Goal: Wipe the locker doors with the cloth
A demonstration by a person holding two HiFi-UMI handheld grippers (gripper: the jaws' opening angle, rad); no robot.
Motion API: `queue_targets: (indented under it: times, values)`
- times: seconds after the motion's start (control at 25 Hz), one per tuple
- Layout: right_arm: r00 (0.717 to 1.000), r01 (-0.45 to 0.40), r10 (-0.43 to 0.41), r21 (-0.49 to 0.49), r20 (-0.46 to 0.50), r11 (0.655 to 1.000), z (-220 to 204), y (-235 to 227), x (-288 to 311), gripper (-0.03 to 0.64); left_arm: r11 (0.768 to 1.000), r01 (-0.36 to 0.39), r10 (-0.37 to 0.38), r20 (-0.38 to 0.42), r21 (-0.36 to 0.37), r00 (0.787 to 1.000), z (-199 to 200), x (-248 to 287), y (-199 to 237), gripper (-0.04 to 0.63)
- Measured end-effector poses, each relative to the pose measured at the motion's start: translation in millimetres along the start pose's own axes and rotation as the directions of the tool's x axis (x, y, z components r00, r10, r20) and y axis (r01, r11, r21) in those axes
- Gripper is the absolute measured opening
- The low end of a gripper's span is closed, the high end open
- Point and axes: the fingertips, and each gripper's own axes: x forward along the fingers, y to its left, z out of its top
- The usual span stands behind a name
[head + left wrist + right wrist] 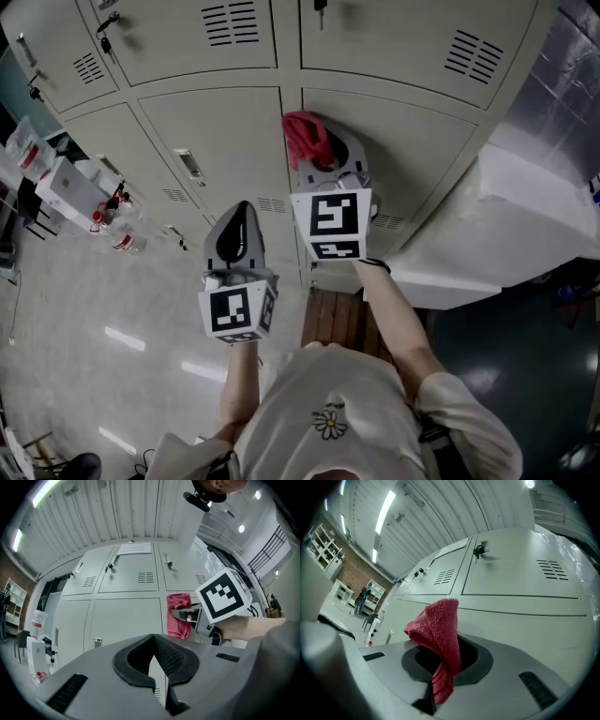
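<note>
Cloth, red and knitted-looking, is pinched between the jaws of our right gripper. In the right gripper view the cloth rises from between the pads in a folded hump and a short tail hangs down over the right gripper.

We hold it up in front of a wall of pale grey locker doors, near the seam between two doors in the lower row, just under the row above. We cannot tell whether the cloth touches the metal.

Our left gripper hangs lower and to the left, apart from the lockers. In its own view the left gripper has its dark pads pressed together at the tips with nothing between them, and the cloth shows beyond, to the right.

Each door has a small slotted vent, and keys hang from locks in the upper row. A white sheet covers something bulky just right of the lockers. A glossy floor lies below.
</note>
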Motion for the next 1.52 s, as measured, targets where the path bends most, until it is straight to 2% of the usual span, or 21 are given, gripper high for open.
queue_targets:
  times: [0.28,0.52,0.84,1.16,1.36,1.52]
  values:
    - [1.0,0.022,-0.022,-0.048,-0.007,0.999,-1,0,0,0.029,1.0,-0.016,0.016,0.0,0.003,1.0,1,-2,5,0.017]
    - [0.998,0.051,-0.053,-0.077,-0.024,0.996,-9,-23,-15,0.029,0.999,0.03,-0.03,0.003,-0.014,1.0,0,4,-9,0.017]
    - [0.984,0.161,-0.168,-0.116,-0.057,0.98,-26,-78,-53,0.029,0.994,0.106,-0.106,0.025,-0.009,0.994,4,18,-42,0.017]
    - [0.947,0.288,-0.302,-0.13,-0.107,0.949,-43,-134,-90,0.029,0.986,0.169,-0.169,0.035,0.005,0.985,6,28,-68,0.017]
    - [0.923,0.342,-0.357,-0.119,-0.144,0.932,-50,-162,-108,0.029,0.986,0.169,-0.17,0.036,0.008,0.985,6,32,-67,0.017]
    - [0.886,0.415,-0.429,-0.111,-0.177,0.903,-56,-189,-125,0.029,0.987,0.159,-0.159,0.037,0.007,0.987,6,34,-62,0.017]
